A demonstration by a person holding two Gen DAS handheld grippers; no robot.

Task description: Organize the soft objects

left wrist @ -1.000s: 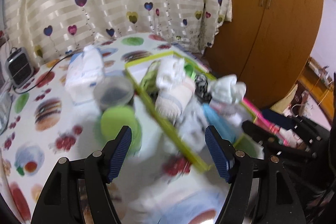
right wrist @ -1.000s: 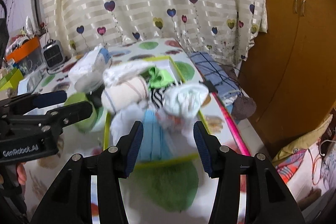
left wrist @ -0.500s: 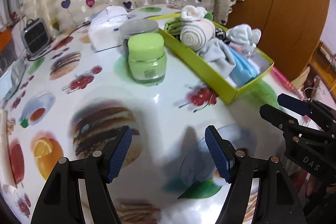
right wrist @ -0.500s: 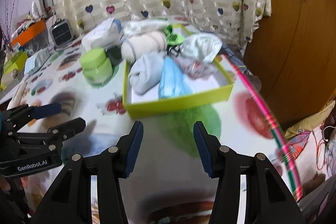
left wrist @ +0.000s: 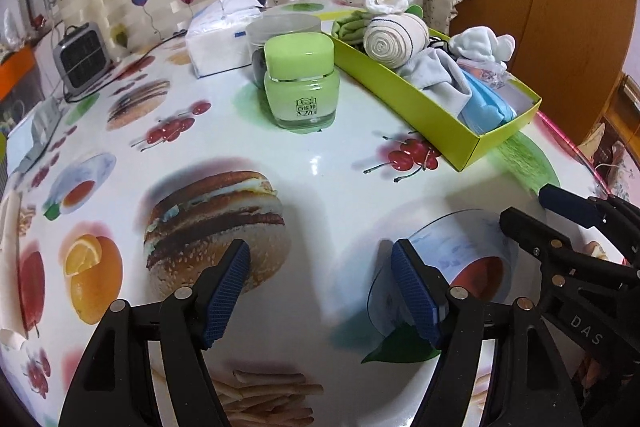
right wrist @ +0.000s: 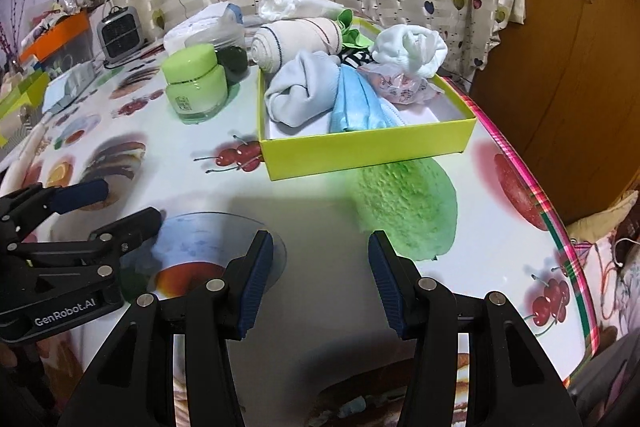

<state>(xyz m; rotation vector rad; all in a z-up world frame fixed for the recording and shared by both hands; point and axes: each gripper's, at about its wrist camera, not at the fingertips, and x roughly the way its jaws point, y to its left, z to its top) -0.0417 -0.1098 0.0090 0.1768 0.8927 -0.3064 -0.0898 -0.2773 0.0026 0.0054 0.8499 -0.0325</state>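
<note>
Item 1, left gripper (left wrist: 320, 291): bottom centre of the left wrist view. I hold it low over the tabletop (left wrist: 332, 171), fingers released, nothing between them. A second ago these fingers framed the box from close above; now the box sits well apart, upper right of the frame.

Item 2, green jar (left wrist: 300, 83): upper centre of the left view, upright, lid on, just left of the box. A tissue pack (left wrist: 224, 35) lies behind it.

Item 3, yellow-green box (right wrist: 360, 147): centre of the right wrist view, resting on the tabletop. Its long axis runs from the near front wall away toward the curtain. Contents, front to back: grey cloth (right wrist: 304, 87), folded blue cloth (right wrist: 356, 103), white bundle (right wrist: 412, 51), rolled cream towel (right wrist: 296, 43). The roll lies on its side, long axis across the box, spiral end pointing left toward the jar.

Item 4, right gripper (right wrist: 320, 279): bottom centre of the right view, fingers released and empty, likewise drawn back from the box since a second ago.

Reading: with both grippers retreated and every soft item inside the box, I judge the organizing finished or nearly so.
</note>
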